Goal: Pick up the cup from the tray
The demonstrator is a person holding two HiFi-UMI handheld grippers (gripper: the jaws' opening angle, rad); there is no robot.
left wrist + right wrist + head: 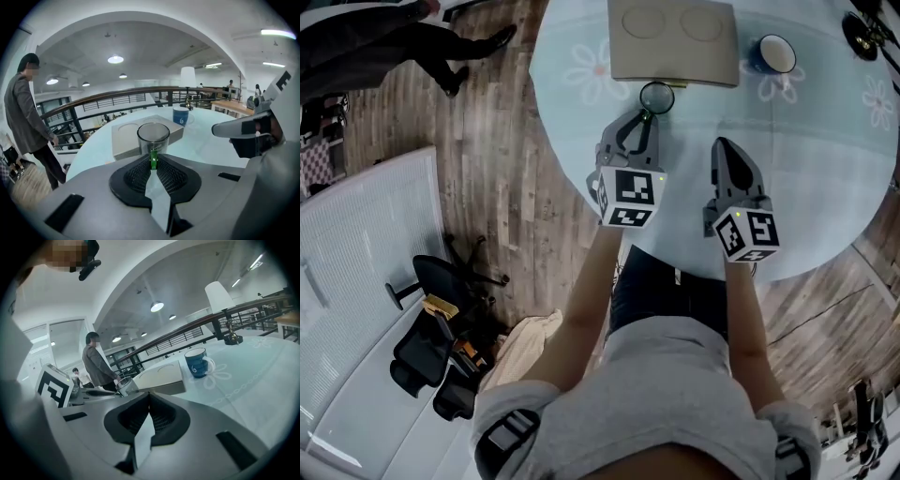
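Note:
A clear glass cup with a green handle is just off the near edge of the flat grey tray. The tray has two round recesses, both bare. My left gripper is shut on the cup's handle, and its jaws hide the cup's base. I cannot tell whether the cup rests on the table or hangs above it. My right gripper hovers to the right of the cup, shut with nothing in it. The right gripper view shows the cup at left, the tray ahead and the shut jaws.
A blue mug stands on the round pale-blue table right of the tray. A black lamp base sits at the far right edge. A person stands on the wooden floor to the left, beyond the table's rim. Office chairs are lower left.

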